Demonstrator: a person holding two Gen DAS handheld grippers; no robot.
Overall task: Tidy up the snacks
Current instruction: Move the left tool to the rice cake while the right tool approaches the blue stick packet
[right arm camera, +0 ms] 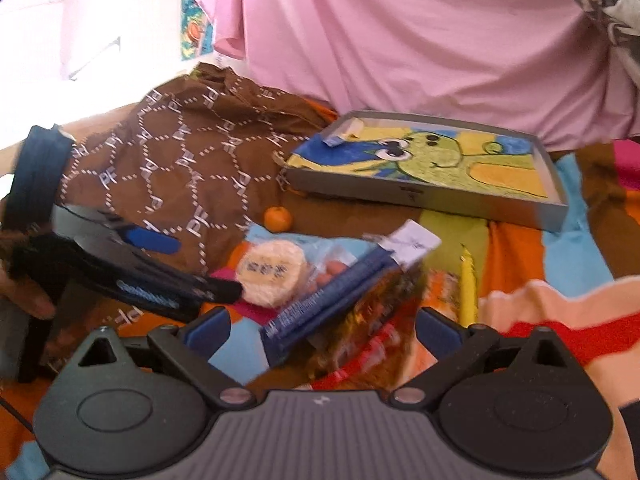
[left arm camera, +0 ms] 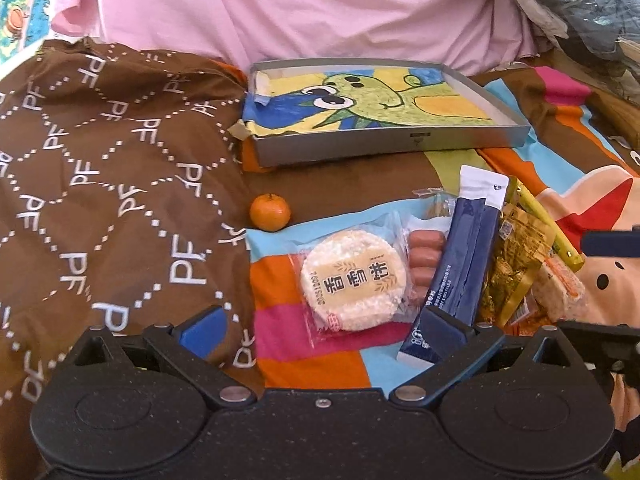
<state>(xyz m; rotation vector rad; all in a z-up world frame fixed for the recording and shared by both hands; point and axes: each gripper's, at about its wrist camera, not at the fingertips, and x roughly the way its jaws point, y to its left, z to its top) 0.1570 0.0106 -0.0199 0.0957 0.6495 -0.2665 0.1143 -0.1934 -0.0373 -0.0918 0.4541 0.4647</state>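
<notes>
The left hand-held gripper (left arm camera: 324, 330) hangs open just above the colourful striped cloth (left arm camera: 280, 328), its blue-padded fingers spread wide: the left pad sits over the brown patterned fabric printed with white "PF" letters (left arm camera: 100, 184), and the right pad overlaps the near end of a long dark blue sachet with a white top (left arm camera: 466, 256); whether they touch is unclear. Between the fingers lies a round pale rice cracker in a clear wrapper (left arm camera: 354, 280). Just right of it, partly under the sachet, is a pack of small pink sausages (left arm camera: 426, 254). Right of the sachet are a crinkled gold foil packet (left arm camera: 516, 260) and a thin yellow stick pack (left arm camera: 548, 224). A small orange mandarin (left arm camera: 270, 212) rests apart, to the far left of the cracker. Farther back stands a shallow grey cardboard tray lined with a green cartoon drawing (left arm camera: 384, 144), with pink cloth (left arm camera: 280, 8) behind it.

The right hand-held gripper (right arm camera: 324, 332) is also open, hovering over the blurred near end of the sachet and the gold packet.
</notes>
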